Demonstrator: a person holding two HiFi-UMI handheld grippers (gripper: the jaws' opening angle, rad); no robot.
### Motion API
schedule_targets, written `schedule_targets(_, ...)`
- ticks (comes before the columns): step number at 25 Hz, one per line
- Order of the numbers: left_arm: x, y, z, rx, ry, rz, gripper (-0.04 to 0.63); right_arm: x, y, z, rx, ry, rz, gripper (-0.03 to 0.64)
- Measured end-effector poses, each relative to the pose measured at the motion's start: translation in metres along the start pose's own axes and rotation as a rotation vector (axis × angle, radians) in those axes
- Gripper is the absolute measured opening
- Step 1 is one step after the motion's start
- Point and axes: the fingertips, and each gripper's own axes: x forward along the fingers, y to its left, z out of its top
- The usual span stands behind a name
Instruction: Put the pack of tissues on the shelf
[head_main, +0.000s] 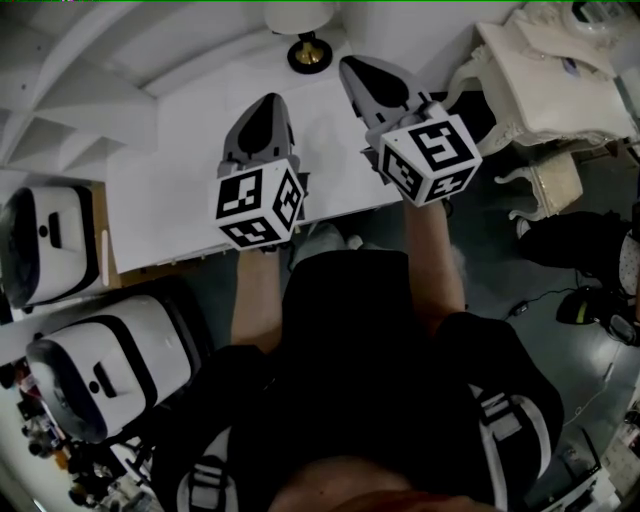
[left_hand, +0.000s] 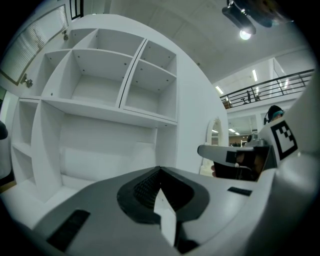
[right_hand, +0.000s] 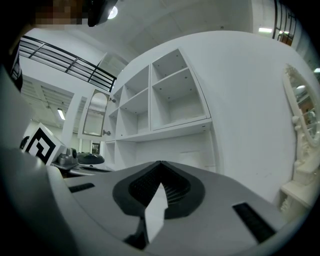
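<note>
The white shelf unit (left_hand: 100, 85) with open compartments stands in front of me, seen also in the right gripper view (right_hand: 170, 95). On the desk surface under it, a pale soft pack-like shape (left_hand: 107, 162) lies against the back wall; I cannot tell for sure that it is the tissues. My left gripper (head_main: 268, 102) and right gripper (head_main: 352, 66) hover side by side over the white desk (head_main: 180, 190). Both are shut with nothing between the jaws (left_hand: 160, 169) (right_hand: 161, 162).
A lamp with a black and gold base (head_main: 309, 52) stands at the back of the desk. A white ornate chair (head_main: 545, 80) is at the right and two white rounded machines (head_main: 50, 245) (head_main: 95, 370) at the left. A framed mirror (right_hand: 305, 115) hangs at the far right.
</note>
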Motion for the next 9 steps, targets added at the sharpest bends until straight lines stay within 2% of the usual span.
schedule_targets(4,0.003,-0.005,-0.021,0.017,0.079,-0.047,0.010,0.002,0.000,-0.001,0.006,0.003,0.002,0.020)
schedule_targets(9,0.008,-0.010,-0.042,0.012,0.121,-0.067,0.011,0.004,-0.007,0.000,-0.004,0.003,0.001,0.020)
